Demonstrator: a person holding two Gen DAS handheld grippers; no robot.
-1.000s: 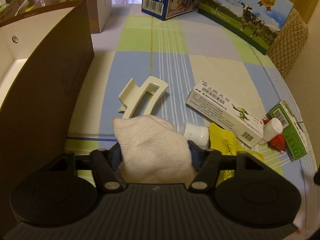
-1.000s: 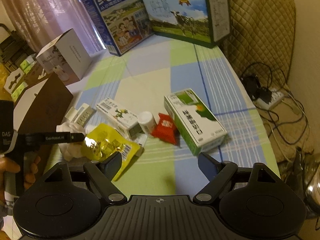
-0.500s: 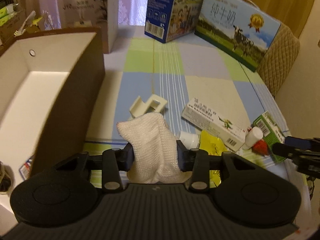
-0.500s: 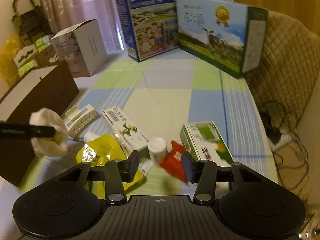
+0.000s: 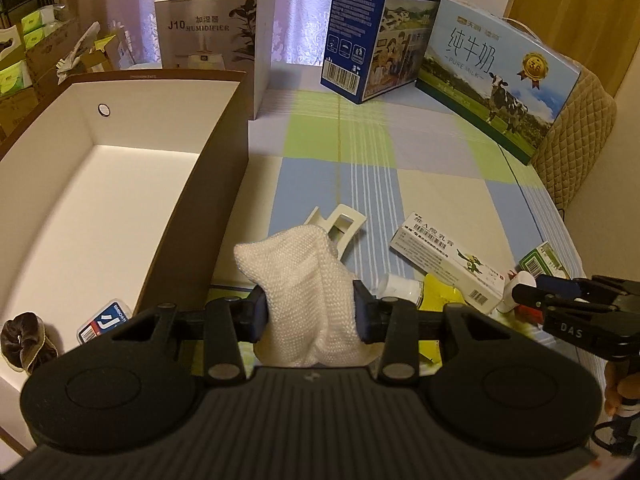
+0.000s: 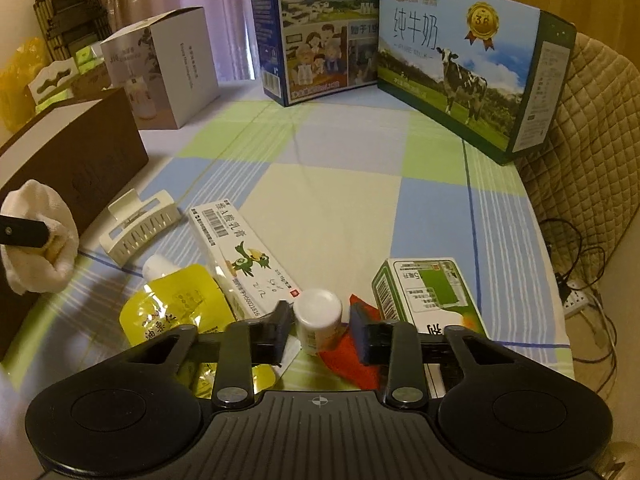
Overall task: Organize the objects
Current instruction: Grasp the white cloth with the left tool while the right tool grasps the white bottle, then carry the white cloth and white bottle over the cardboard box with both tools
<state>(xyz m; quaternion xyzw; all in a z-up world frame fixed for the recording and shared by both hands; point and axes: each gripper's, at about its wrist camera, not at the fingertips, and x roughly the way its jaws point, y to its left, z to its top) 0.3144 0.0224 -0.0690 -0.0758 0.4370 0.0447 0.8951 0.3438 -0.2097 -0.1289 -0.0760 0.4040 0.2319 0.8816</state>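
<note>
My left gripper (image 5: 310, 308) is shut on a white knitted cloth (image 5: 288, 256) and holds it above the table beside the open brown box (image 5: 192, 216). From the right wrist view the cloth (image 6: 38, 240) hangs at the far left. A small white bottle (image 6: 318, 312) stands between the pads of my right gripper (image 6: 320, 324), whose jaws are closing onto its sides. The bottle rests partly on a red packet (image 6: 352, 356). The left wrist view catches the right gripper (image 5: 536, 292) at the bottle (image 5: 524, 280).
A cream hair clip (image 6: 140, 228), a long ointment box (image 6: 236, 256), a yellow pouch (image 6: 176, 312) and a green-white carton (image 6: 428, 300) lie nearby. The brown box holds a dark scrunchie (image 5: 24, 340) and a small packet (image 5: 106, 320). Milk cartons (image 6: 460, 72) and a humidifier box (image 5: 216, 40) stand behind.
My left gripper closed on the cloth and raised it off the table. My right gripper came down toward the bottle and its jaws narrowed around it.
</note>
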